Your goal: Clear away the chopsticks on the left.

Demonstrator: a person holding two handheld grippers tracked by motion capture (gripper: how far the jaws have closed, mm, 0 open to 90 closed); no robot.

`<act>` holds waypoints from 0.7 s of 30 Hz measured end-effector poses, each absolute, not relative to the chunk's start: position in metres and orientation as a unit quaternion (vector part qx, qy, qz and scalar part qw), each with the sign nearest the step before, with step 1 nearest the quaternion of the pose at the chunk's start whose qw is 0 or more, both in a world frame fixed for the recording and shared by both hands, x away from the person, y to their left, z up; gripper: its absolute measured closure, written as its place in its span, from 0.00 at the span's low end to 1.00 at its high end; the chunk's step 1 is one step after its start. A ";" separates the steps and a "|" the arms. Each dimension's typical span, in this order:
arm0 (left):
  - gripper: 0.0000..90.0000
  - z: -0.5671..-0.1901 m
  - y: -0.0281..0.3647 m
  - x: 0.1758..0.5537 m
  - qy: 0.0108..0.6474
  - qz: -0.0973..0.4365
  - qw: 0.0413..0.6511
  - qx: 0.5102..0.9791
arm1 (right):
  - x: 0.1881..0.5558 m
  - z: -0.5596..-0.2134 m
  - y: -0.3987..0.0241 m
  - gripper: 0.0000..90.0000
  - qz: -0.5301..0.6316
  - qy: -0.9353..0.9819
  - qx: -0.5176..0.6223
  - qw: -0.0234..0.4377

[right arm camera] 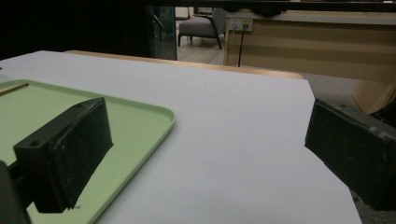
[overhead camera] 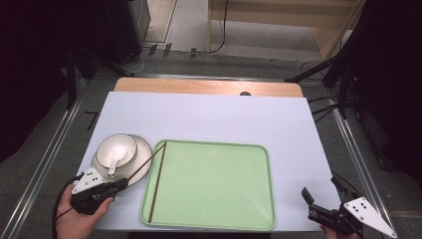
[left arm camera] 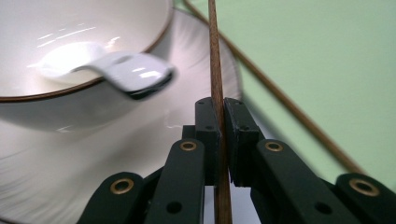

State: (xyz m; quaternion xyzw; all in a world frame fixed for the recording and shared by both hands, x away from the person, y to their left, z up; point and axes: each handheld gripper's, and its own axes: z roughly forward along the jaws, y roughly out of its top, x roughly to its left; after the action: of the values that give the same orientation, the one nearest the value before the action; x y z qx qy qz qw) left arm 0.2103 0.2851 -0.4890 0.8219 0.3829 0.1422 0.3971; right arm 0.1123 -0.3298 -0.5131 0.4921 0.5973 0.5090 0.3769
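On the white table (overhead camera: pixel 209 117) a green tray (overhead camera: pixel 214 184) sits at centre, toward six o'clock, bare but for one chopstick (overhead camera: pixel 157 184) lying along its nine o'clock edge, probably laid there as the first of a pair. At ten o'clock from the tray, off its corner, a plate (overhead camera: pixel 144 149) carries a bowl (overhead camera: pixel 116 148), and a white spoon (overhead camera: pixel 113 164) rests in the bowl with its handle over the rim toward six o'clock.

At seven o'clock the left gripper (overhead camera: pixel 112 187) is clenched on a second chopstick (overhead camera: pixel 147 160), which slants over the plate's edge to the tray's top corner; the left gripper view shows the stick pinched upright between the jaws near one end, likely so the far tip can be steered into the tray beside its mate.

At five o'clock the right gripper (overhead camera: pixel 321 199) rests just off the tray with jaws spread wide and nothing between them, apparently waiting.
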 end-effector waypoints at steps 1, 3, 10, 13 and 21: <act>0.94 -0.487 0.282 0.208 0.383 0.138 0.401 0.821 | 0.112 -0.513 -0.330 0.01 0.509 0.598 0.491 0.377; 0.94 -0.485 0.274 0.205 0.381 0.133 0.408 0.819 | 0.112 -0.513 -0.329 0.01 0.509 0.598 0.492 0.376; 0.94 -0.487 0.235 0.203 0.381 0.120 0.417 0.816 | 0.112 -0.513 -0.330 0.01 0.509 0.598 0.491 0.378; 0.94 -0.489 0.225 0.203 0.383 0.115 0.419 0.815 | 0.112 -0.513 -0.330 0.01 0.509 0.598 0.491 0.377; 0.94 -0.500 0.189 0.203 0.396 0.102 0.426 0.807 | 0.113 -0.513 -0.330 0.01 0.510 0.598 0.492 0.376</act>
State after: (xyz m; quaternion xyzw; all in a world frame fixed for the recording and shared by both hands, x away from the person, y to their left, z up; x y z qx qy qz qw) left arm 0.2028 0.1885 -0.4999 0.8071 0.3959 0.1018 0.4260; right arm 0.1128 -0.3298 -0.5135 0.4916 0.5978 0.5095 0.3759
